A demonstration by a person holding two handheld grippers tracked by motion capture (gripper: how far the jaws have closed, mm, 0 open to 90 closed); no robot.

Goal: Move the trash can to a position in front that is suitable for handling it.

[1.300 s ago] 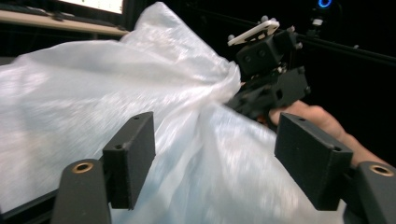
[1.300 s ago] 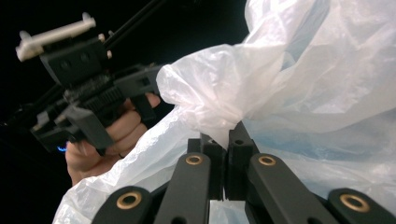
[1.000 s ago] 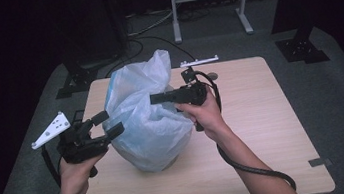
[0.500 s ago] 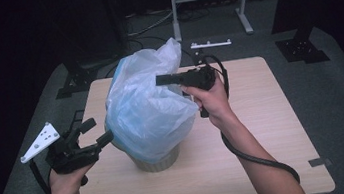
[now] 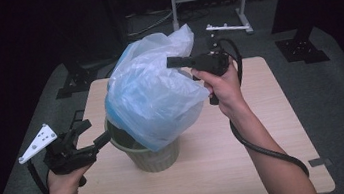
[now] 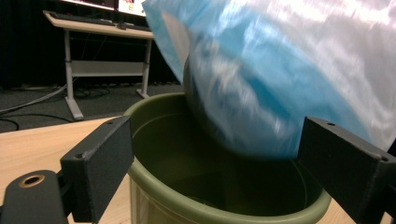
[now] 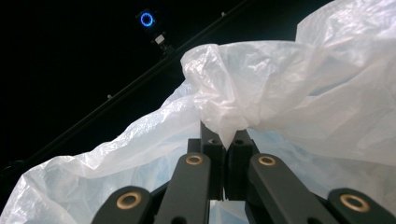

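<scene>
Right gripper [image 5: 171, 62] pinching translucent blue plastic bag [image 5: 152, 97]; lift straight, clear round green plastic bin [image 5: 154, 157]. Left gripper [image 5: 95, 132] jaws just spread, empty; steady bin rim.

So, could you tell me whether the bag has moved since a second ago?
Yes. The bag, pinched in the right gripper, has risen off the green bin, whose rim on the left is now uncovered.
</scene>
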